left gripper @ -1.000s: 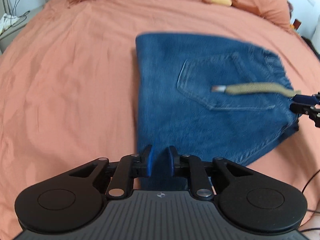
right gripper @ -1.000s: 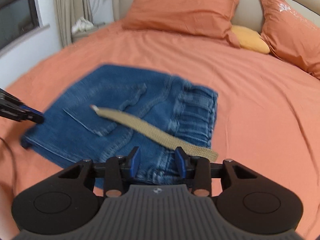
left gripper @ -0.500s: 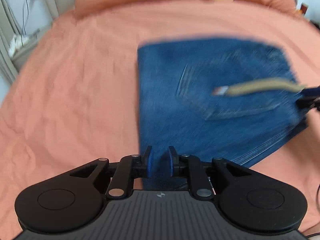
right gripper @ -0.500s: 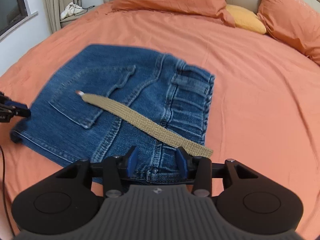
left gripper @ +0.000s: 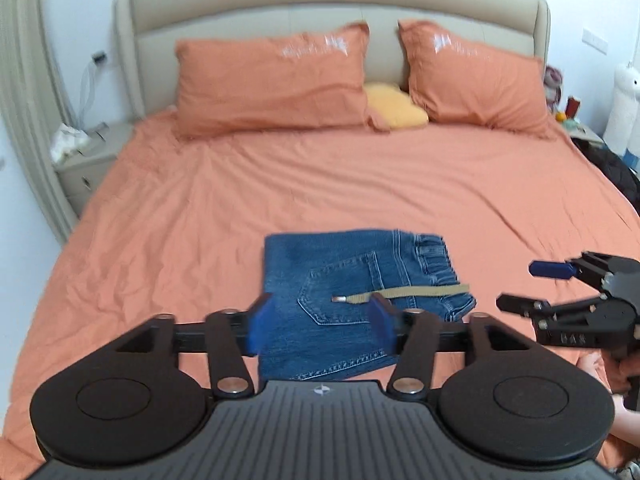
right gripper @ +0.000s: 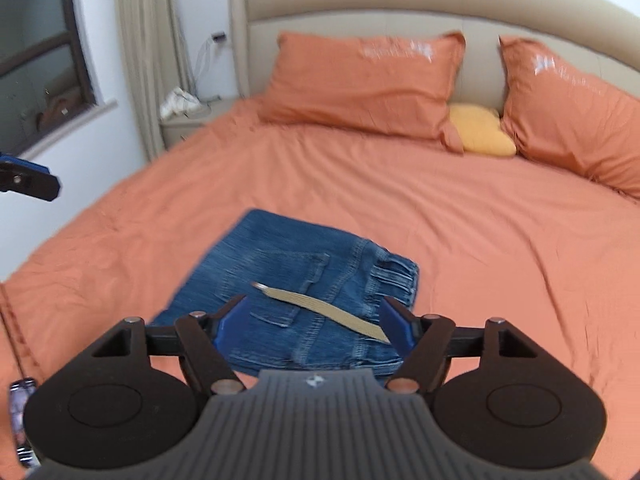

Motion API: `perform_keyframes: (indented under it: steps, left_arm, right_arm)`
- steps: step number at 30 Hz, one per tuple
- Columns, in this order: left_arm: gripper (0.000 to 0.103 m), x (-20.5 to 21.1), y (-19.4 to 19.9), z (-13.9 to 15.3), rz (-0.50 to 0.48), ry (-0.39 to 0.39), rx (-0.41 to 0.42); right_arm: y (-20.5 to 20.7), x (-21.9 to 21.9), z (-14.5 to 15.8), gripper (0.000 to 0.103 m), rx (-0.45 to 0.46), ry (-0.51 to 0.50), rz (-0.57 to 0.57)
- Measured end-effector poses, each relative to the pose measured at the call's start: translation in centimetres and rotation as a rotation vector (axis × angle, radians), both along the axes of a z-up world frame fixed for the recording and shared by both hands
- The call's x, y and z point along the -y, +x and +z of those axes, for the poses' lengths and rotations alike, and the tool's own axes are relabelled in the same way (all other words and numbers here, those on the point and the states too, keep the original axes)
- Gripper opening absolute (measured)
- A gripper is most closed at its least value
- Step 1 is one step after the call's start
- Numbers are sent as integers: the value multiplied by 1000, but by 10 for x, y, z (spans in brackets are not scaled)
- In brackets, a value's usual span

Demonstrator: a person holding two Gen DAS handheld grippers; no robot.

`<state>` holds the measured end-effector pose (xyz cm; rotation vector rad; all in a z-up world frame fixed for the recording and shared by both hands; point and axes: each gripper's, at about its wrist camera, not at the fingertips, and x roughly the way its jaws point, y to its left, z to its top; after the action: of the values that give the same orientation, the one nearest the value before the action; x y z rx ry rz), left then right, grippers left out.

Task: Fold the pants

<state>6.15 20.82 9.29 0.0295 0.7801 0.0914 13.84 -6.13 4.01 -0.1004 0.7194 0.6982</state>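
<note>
Blue denim pants (left gripper: pixel 344 280) (right gripper: pixel 304 280) lie folded into a compact rectangle near the front of the orange bed, back pocket up, with a tan belt strap (left gripper: pixel 400 294) (right gripper: pixel 320 308) lying across them. My left gripper (left gripper: pixel 320 324) hangs well above the pants, its jaws opening wide with nothing between them. My right gripper (right gripper: pixel 316 326) is likewise raised above the pants, its jaws opening, holding nothing. In the left wrist view the right gripper (left gripper: pixel 536 284) shows at the right edge, open. One blue finger (right gripper: pixel 28 178) of the left gripper shows at the left edge of the right wrist view.
An orange bedspread (left gripper: pixel 280 184) covers the bed. Two orange pillows (left gripper: pixel 272 84) (left gripper: pixel 476 84) and a yellow cushion (left gripper: pixel 394 106) lean at the beige headboard (left gripper: pixel 320 4). A nightstand (left gripper: pixel 88 152) stands at left, a cluttered one (left gripper: pixel 576 124) at right.
Both grippers rose and pulled back from the pants, and their jaws went from nearly shut to wide apart. The folded pants stay on the bed, now seen from higher up.
</note>
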Motion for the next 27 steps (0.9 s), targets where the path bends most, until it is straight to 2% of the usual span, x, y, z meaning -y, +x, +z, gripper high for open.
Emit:
perform_keyframes:
  steps: [2, 3, 6, 7, 9, 15, 19, 25, 27]
  left_arm:
    - [70, 17, -20, -4, 47, 40, 67]
    - [75, 23, -30, -7, 76, 61, 102]
    - [80, 51, -58, -22, 150, 167, 218]
    - [81, 60, -63, -27, 159, 178, 230]
    - [84, 71, -73, -37, 166, 146, 242]
    - [84, 87, -71, -73, 158, 57, 152]
    - [84, 83, -64, -97, 196, -5, 91]
    - [84, 79, -50, -125, 237, -36, 22]
    - [84, 82, -47, -133, 243, -22, 3]
  right_arm:
    - [-25, 9, 11, 76, 47, 22, 5]
    - [-40, 13, 16, 76, 82, 28, 3]
    - [-79, 25, 22, 79, 185, 29, -27]
    - [-90, 30, 22, 79, 204, 36, -38]
    - [-108, 37, 19, 80, 219, 51, -57]
    - [-141, 42, -2, 82, 222, 48, -89]
    - [-142, 42, -19, 82, 197, 69, -115]
    - [-132, 32, -41, 82, 171, 38, -136]
    - [-128, 28, -48, 83, 153, 31, -135]
